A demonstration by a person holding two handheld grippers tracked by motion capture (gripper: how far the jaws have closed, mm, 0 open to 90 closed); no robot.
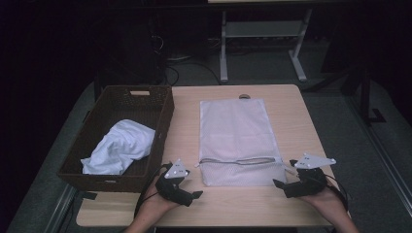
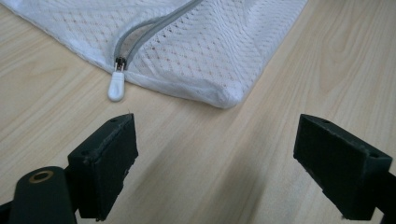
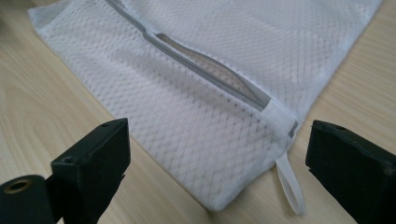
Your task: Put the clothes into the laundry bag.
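A white mesh laundry bag (image 1: 236, 141) lies flat on the wooden table (image 1: 291, 111), its grey zipper (image 1: 240, 160) partly open near the front end. The white zipper pull (image 2: 116, 87) rests on the wood at the bag's front left corner, just ahead of my left gripper (image 1: 193, 189), which stands open and empty. My right gripper (image 1: 281, 180) is open too, at the bag's front right corner, where a small white loop (image 3: 290, 182) sticks out between its jaws. A crumpled white cloth (image 1: 119, 147) lies in the dark wicker basket (image 1: 165, 114).
The basket stands at the table's left side, close beside the bag. A small round hole (image 1: 244, 96) sits at the table's far edge. Another table's white legs (image 1: 224, 46) stand on the dark floor behind.
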